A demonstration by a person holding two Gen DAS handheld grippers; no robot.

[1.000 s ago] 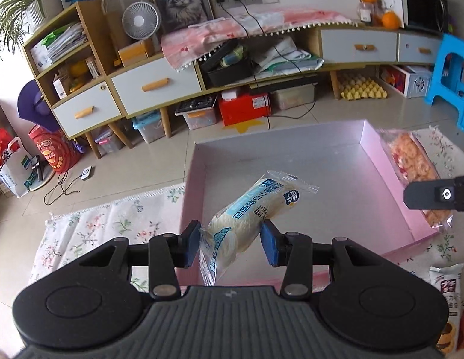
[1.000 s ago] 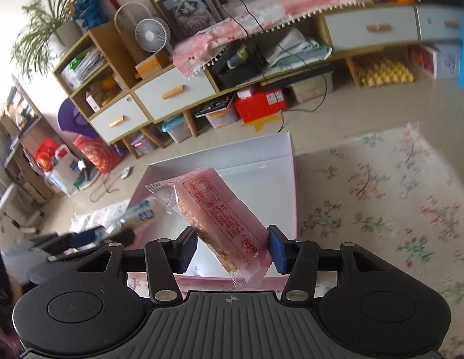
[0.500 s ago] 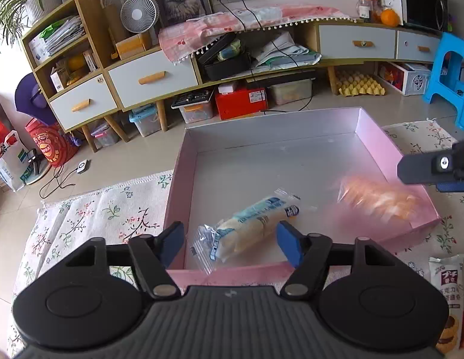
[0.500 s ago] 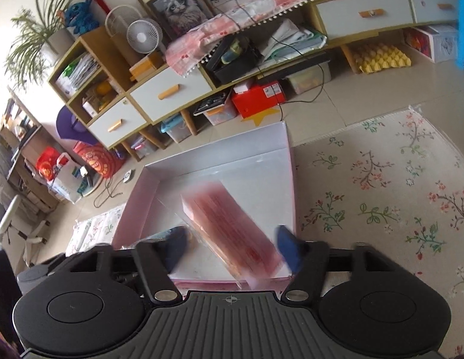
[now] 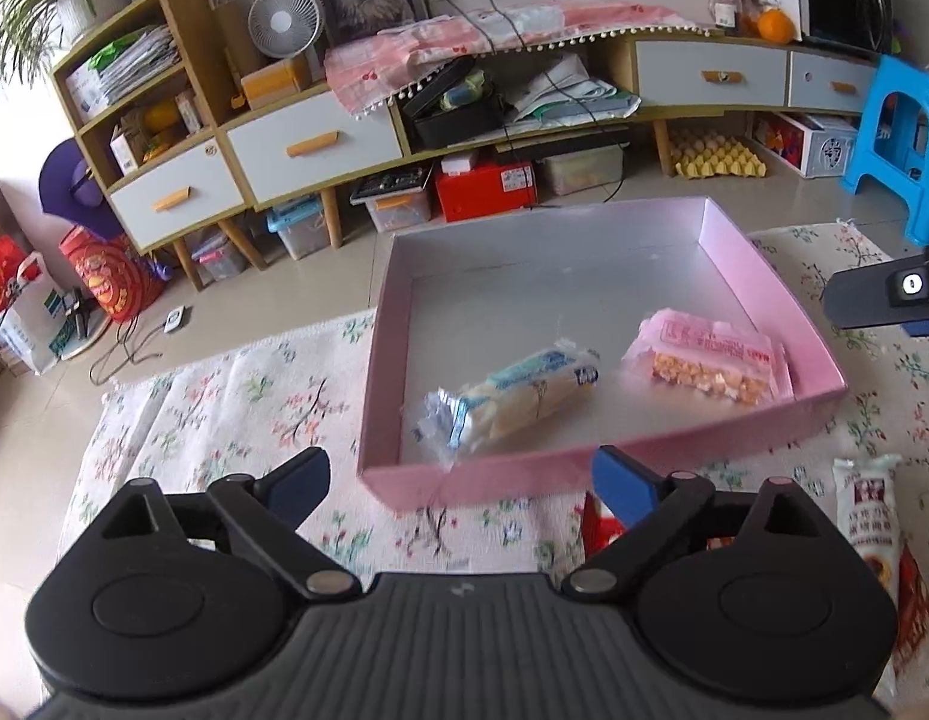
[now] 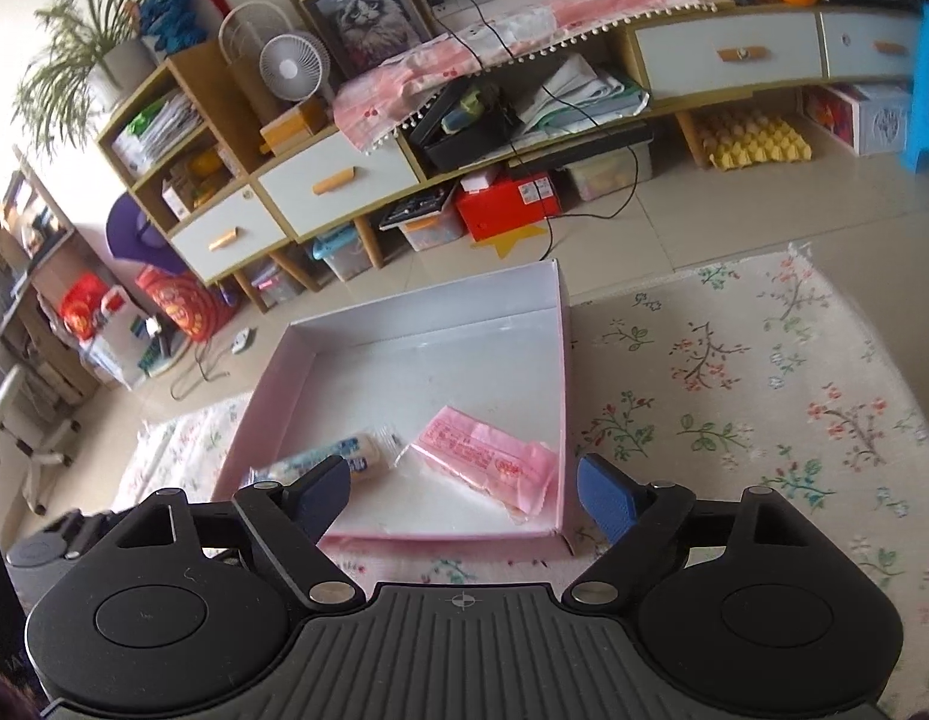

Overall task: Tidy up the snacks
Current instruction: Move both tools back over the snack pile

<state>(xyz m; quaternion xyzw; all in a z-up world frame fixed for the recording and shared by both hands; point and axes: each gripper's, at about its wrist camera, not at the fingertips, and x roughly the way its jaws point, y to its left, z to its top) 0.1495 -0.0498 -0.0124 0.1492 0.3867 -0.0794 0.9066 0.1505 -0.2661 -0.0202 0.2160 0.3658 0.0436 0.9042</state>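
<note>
A shallow pink box (image 5: 770,291) (image 6: 561,360) with a grey floor rests on a floral rug. Inside it lie a blue-and-white snack packet (image 5: 515,399) (image 6: 329,456) and a pink snack packet (image 5: 704,354) (image 6: 482,453), side by side near the front wall. My left gripper (image 5: 461,483) hovers above the box's near edge, its jaws opening with nothing between them. My right gripper (image 6: 464,495) hangs over the box's near right corner, jaws also opening and empty. Part of the right gripper shows at the right edge of the left wrist view.
More wrapped snacks (image 5: 872,522) lie on the floral rug (image 6: 734,372) just right of the left gripper. A long low cabinet (image 5: 320,144) with drawers and clutter runs along the back wall. A blue plastic stool (image 5: 896,144) stands at the far right.
Both grippers let go of their packets: the blue-and-white one and the pink one dropped into the box and lie still. Both pairs of jaws spread wide.
</note>
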